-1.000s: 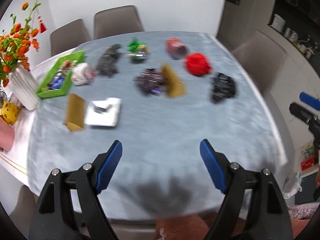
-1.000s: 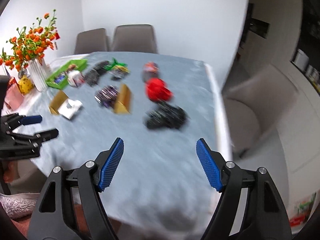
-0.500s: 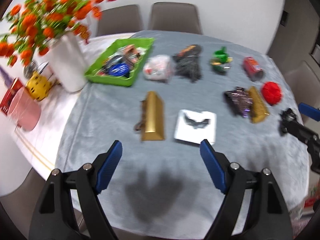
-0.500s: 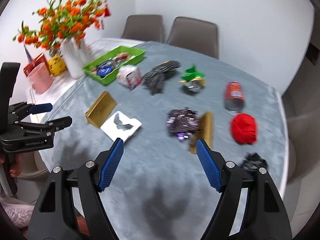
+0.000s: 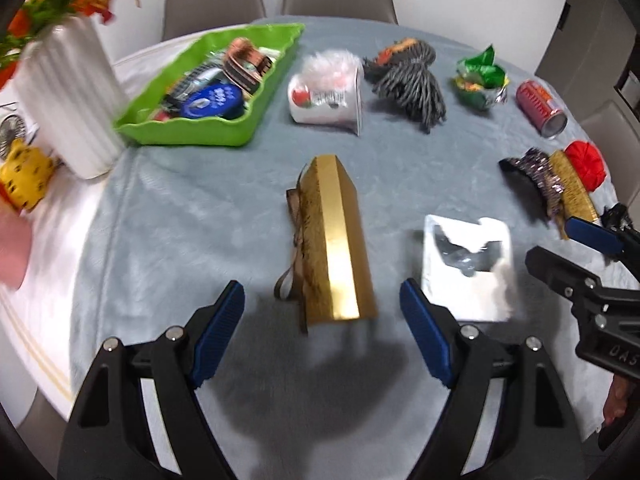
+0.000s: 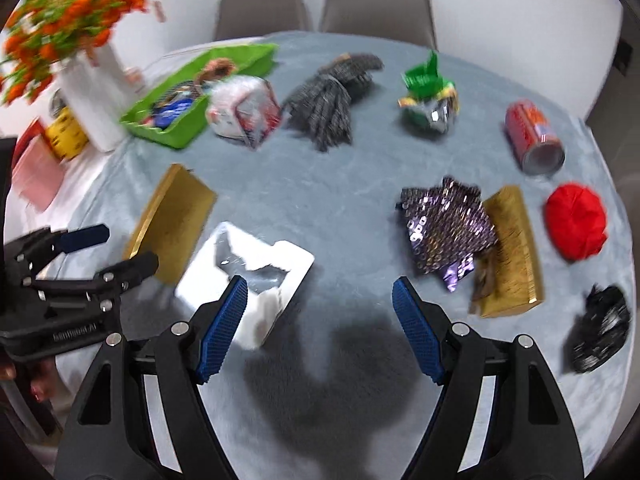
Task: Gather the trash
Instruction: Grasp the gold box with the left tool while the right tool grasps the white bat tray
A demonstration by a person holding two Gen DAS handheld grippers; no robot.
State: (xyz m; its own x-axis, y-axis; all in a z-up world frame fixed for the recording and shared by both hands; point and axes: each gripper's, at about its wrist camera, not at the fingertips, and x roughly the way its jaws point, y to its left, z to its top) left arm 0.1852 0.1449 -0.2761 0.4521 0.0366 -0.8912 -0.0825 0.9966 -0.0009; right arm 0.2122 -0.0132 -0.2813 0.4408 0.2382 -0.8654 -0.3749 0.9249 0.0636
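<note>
Left gripper (image 5: 322,312) jaws released, gold box (image 5: 334,240) at 12 o'clock. Right gripper (image 6: 320,312) jaws released, white tray (image 6: 244,264) at 10 o'clock.

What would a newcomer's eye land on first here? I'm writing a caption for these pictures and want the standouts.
Probably the shiny gold box lying on the grey tablecloth straight ahead of the open left gripper. Next, the bright green tray full of odds and ends at the far left, beside the white vase of orange flowers. On the right side sit a red ball and a tipped red can.
</note>
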